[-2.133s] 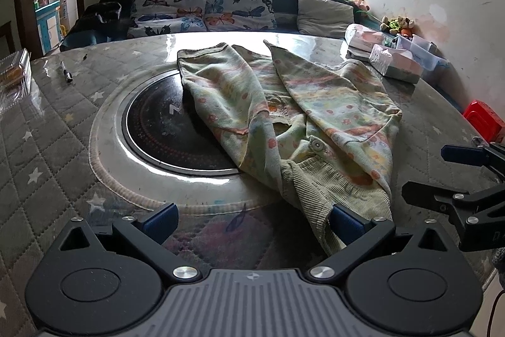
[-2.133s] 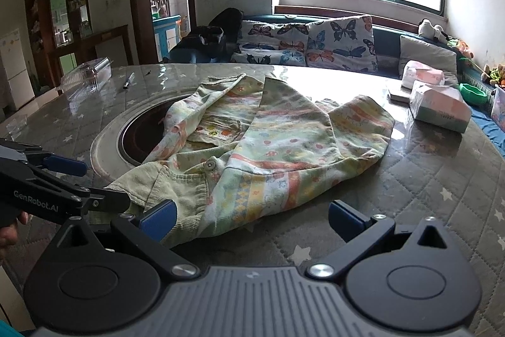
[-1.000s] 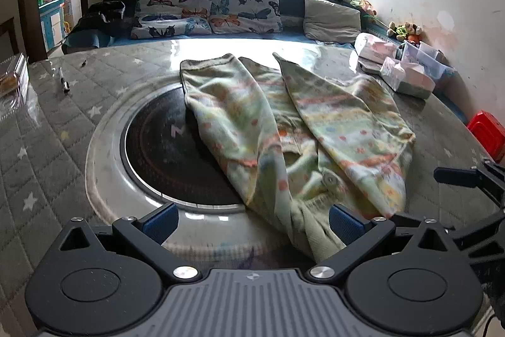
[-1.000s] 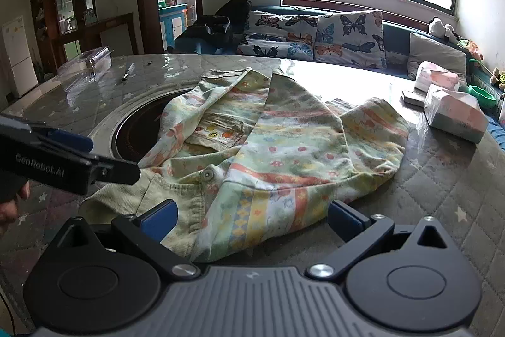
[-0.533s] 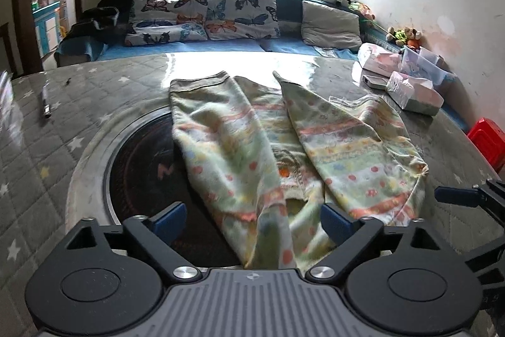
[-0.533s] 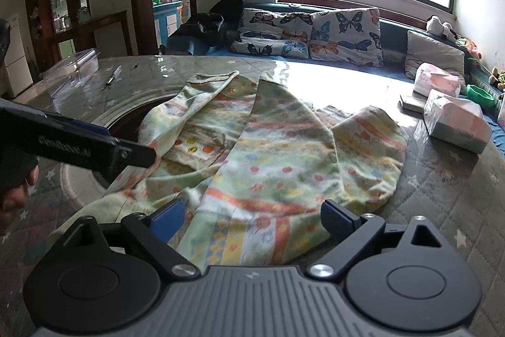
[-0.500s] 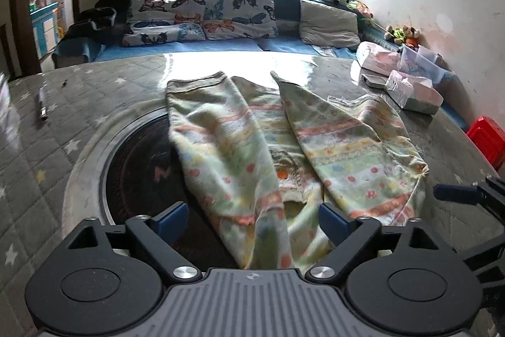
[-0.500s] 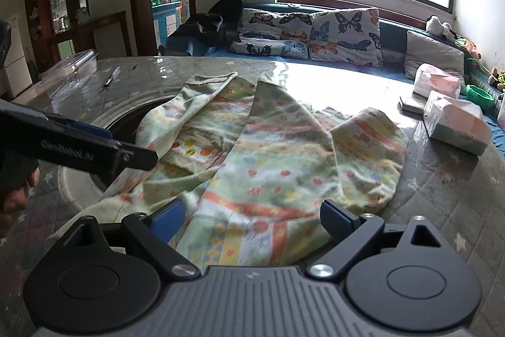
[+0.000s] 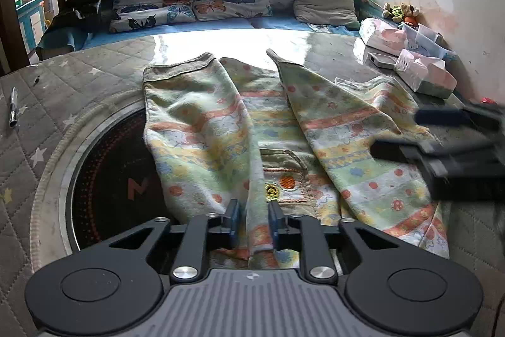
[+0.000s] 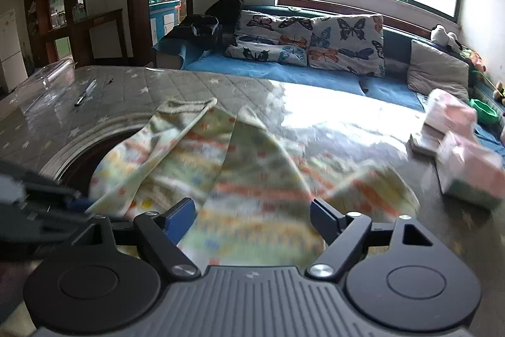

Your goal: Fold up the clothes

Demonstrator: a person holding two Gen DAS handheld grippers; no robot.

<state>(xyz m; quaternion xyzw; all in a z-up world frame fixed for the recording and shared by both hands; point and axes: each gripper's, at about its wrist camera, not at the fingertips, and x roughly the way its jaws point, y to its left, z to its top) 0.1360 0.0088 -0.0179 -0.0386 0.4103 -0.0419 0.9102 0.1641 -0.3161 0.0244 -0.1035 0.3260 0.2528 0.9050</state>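
Observation:
Pale green patterned children's trousers lie on the round table, legs pointing away toward the window. My left gripper is shut on a fold of the cloth near the waist, just left of the patch pocket. My right gripper is open over the near part of the trousers, which look blurred in that view. The right gripper also shows at the right in the left wrist view. The left gripper shows at the lower left of the right wrist view.
The table has a dark round inset under the left trouser leg. A pen lies far left. Tissue packs and boxes stand at the table's right edge. A sofa with butterfly cushions is behind the table.
My left gripper has moved forward and closed on the trousers near the waist. My right gripper has moved forward over the cloth and stays open.

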